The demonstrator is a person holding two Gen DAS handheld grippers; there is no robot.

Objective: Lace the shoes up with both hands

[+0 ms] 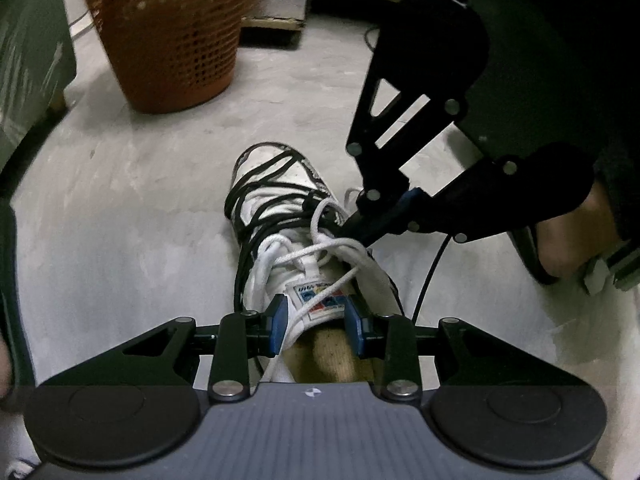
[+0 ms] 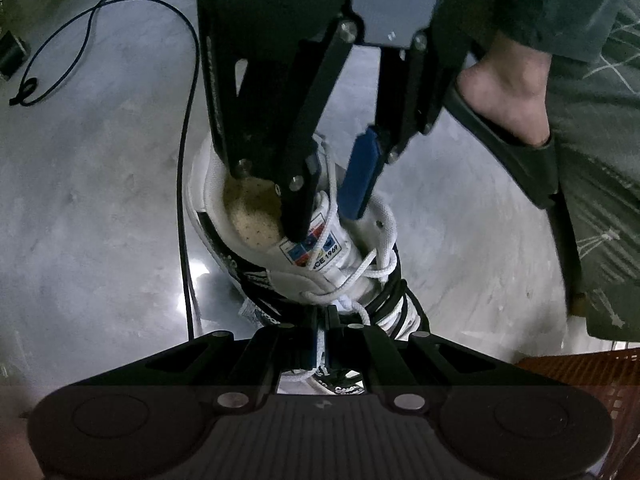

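Nearest in the left wrist view, the left hand-held gripper (image 1: 316, 320) is standing open, its blue pads straddling the tongue label (image 1: 320, 300) of the white shoe (image 1: 280, 216), with a strand of white lace (image 1: 320, 246) running between them but not clamped. The shoe is resting on the grey floor (image 1: 120, 220), toe pointing far. Beyond the label, the right hand-held gripper (image 1: 354, 226) is reaching in from the right, closed on the white lace at the upper eyelets; the right wrist view shows its pads pinching a strand (image 2: 319, 344). Black cord (image 1: 256, 188) is wrapping the forefoot. The step in hand appears to be drawing lace through the upper eyelets; the next move calls for keeping tension while the open gripper closes on the free strand. Which eyelet the strand is leaving is hidden behind the jaws, and the lace ends are possibly tangled. Far left, an orange basket (image 1: 176, 40) is standing.
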